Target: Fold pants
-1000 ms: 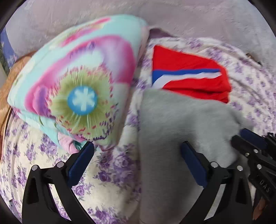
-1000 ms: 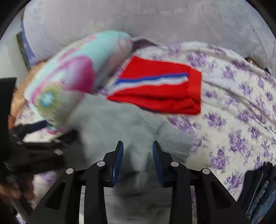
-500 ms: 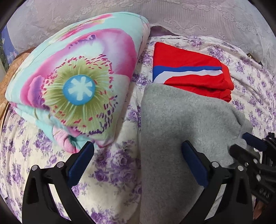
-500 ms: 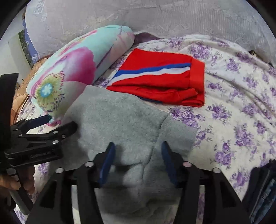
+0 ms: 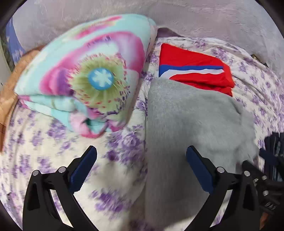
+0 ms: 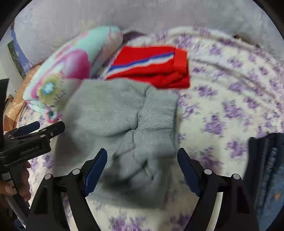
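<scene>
Folded grey fleece pants (image 5: 186,124) lie on the floral bedsheet; in the right wrist view (image 6: 124,120) their ribbed waistband end is bunched toward me. My left gripper (image 5: 142,168) is open and empty, its right finger over the pants' left part. My right gripper (image 6: 142,170) is open and empty, straddling the near bunched end of the pants. The left gripper (image 6: 35,131) shows at the left of the right wrist view, beside the pants.
Folded red pants (image 5: 193,71) with a blue-white stripe lie just behind the grey ones, also in the right wrist view (image 6: 152,69). A flowered folded quilt (image 5: 85,78) sits at left. Dark jeans (image 6: 266,168) lie at the right. A grey headboard (image 5: 177,16) stands behind.
My right gripper has opened wide, letting go of the grey pants, and pulled back. The pants now lie on the bed. The left gripper stayed open and shifted slightly.
</scene>
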A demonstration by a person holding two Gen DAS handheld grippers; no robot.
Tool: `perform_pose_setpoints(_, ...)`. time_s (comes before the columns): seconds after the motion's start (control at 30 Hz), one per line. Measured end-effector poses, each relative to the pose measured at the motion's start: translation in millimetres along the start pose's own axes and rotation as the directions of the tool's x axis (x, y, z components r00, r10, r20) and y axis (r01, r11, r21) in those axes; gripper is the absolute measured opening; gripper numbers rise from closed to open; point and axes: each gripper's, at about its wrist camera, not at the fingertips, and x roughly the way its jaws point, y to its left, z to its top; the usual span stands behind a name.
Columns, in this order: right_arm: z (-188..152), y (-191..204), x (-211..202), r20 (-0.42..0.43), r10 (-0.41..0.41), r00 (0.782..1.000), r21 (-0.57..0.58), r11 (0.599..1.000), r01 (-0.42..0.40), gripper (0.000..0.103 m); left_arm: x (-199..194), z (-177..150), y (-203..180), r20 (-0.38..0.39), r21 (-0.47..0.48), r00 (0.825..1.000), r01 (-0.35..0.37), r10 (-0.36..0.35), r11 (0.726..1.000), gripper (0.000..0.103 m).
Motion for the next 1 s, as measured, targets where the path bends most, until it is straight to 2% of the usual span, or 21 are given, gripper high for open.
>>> perform_pose_setpoints(0.17, -31, 4, -54, 0.066, 0.009, 0.998, -0.012, 1.000, -0.008, 0.084, -49, -29, 8, 0.035, -0.025, 0.998, 0.060, -0.059, 0.998, 0.098)
perform_pose_setpoints(0.2, -35, 4, -59, 0.072, 0.007, 0.997, -0.010, 1.000, -0.006, 0.087, -57, -36, 8, 0.038, -0.027, 0.997, 0.064, -0.063, 0.998, 0.098)
perform_pose_setpoints(0.33, -53, 9, -87, 0.086, 0.010, 0.996, 0.002, 1.000, -0.010, 0.088, -95, -63, 13, 0.050, -0.050, 0.996, 0.075, -0.073, 0.996, 0.098)
perform_pose_setpoints(0.43, -66, 17, -108, 0.104, 0.012, 0.994, 0.005, 1.000, -0.013, 0.090, -118, -77, 11, 0.071, -0.031, 0.996, 0.065, -0.063, 0.997, 0.098)
perform_pose_setpoints(0.5, -72, 25, -123, 0.129, 0.000, 0.992, -0.012, 1.000, 0.002, 0.096, -132, -85, 11, 0.082, -0.022, 0.995, 0.059, -0.057, 0.998, 0.098)
perform_pose_setpoints(0.57, -77, 31, -135, 0.157, -0.016, 0.987, -0.030, 0.999, 0.021, 0.098, -145, -92, 10, 0.098, -0.012, 0.994, 0.049, -0.047, 0.999, 0.098)
perform_pose_setpoints(0.67, -83, 40, -150, 0.185, -0.037, 0.982, -0.048, 0.998, 0.046, 0.098, -159, -100, 11, 0.106, -0.018, 0.994, 0.041, -0.039, 0.999, 0.098)
perform_pose_setpoints(1.0, -101, 52, -180, 0.211, -0.023, 0.977, -0.055, 0.998, 0.035, 0.099, -195, -116, 17, 0.142, -0.012, 0.990, 0.026, -0.025, 1.000, 0.098)
